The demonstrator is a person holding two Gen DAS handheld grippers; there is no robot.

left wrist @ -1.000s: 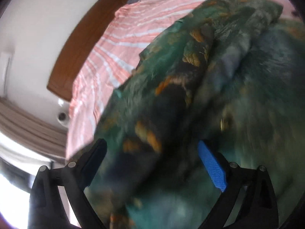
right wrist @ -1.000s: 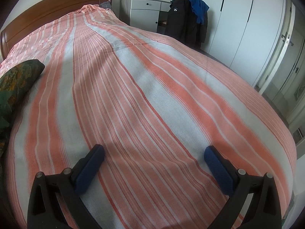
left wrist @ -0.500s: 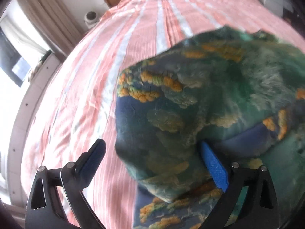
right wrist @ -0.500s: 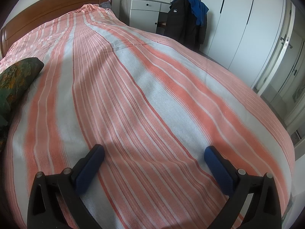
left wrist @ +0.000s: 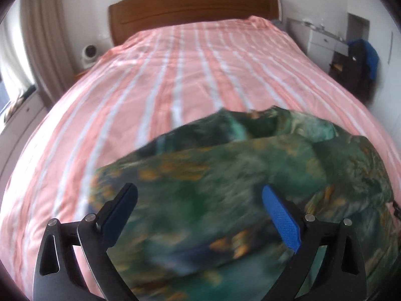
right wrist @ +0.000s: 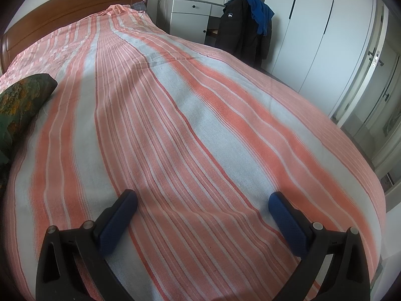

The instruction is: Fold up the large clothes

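Note:
A large green garment with orange and blue print (left wrist: 238, 180) lies bunched on the pink striped bed (left wrist: 175, 75), filling the near half of the left wrist view. My left gripper (left wrist: 198, 200) is open, its jaws spread wide just above the garment, holding nothing. In the right wrist view only a corner of the garment (right wrist: 22, 100) shows at the left edge. My right gripper (right wrist: 200, 205) is open and empty, low over the bare striped bedcover (right wrist: 200, 125), well to the right of the garment.
A wooden headboard (left wrist: 195, 7) stands at the far end. A white drawer unit (right wrist: 193, 17) and a chair with a dark jacket (right wrist: 240, 32) stand beside the bed. White wardrobes (right wrist: 313, 32) line the right wall. A curtain (left wrist: 37, 37) hangs at the left.
The left gripper has swung round from facing the bed's side to facing the headboard, and pulled back from the garment. The right gripper has barely moved.

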